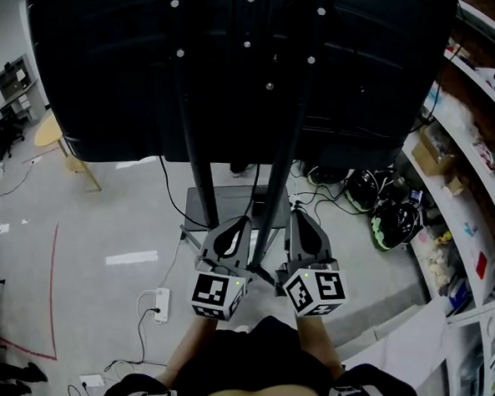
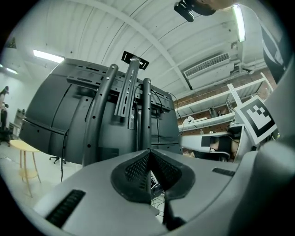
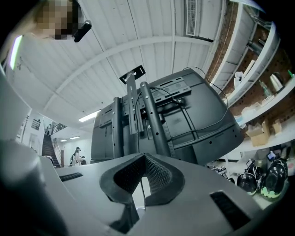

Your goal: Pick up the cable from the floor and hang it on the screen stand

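Closed and empty, the left hand-held gripper (image 1: 242,224) and right hand-held gripper (image 1: 298,213) face the black, hole-dotted screen stand (image 1: 202,140) posts, open floor (image 1: 104,226) leftward, crowded shelves (image 1: 473,207) rightward.

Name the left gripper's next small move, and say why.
Probably lower the left gripper toward the floor and open it. Its jaws are shut on nothing, up beside the screen stand, and the right gripper is shut and empty too. Neither holds a cable; a black cable lies by the power strip.
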A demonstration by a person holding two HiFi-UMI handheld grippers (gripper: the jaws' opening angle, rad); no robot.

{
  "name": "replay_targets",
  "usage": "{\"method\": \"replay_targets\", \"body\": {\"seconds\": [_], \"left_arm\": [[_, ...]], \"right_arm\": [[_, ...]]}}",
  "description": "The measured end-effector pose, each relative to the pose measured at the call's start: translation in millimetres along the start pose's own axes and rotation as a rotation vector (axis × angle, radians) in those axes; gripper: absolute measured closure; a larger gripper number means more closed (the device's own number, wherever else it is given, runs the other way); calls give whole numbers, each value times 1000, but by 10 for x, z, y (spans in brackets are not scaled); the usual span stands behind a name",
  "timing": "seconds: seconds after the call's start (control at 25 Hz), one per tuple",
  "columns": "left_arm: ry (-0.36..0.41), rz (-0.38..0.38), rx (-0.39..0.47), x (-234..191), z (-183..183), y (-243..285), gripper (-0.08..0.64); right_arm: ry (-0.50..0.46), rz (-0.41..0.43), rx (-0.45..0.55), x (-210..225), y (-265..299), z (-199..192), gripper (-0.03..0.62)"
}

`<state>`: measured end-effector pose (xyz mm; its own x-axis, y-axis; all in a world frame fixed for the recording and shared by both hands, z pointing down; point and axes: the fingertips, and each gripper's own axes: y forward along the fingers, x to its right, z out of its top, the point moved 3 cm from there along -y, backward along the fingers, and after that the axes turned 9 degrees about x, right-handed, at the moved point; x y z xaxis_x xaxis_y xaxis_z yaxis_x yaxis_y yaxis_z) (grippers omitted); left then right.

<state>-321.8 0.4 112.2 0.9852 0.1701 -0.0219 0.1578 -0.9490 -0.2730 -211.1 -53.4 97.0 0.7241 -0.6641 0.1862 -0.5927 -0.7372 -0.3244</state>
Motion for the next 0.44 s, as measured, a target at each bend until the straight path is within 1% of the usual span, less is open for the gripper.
{"method": "replay_targets", "body": {"seconds": [0.12,0.24,0.44], "left_arm": [[13,5,-16,-4,-26,-48,552],[25,14,-27,-32,-46,-58,552],[-4,18,-38,-105,-113,-84,552]], "right_arm": [[-18,-1,4,-24,-3,-7,571],[-15,14,3,-50,31,-24,571],[-45,24,-21,-86,55,-90,571]]}}
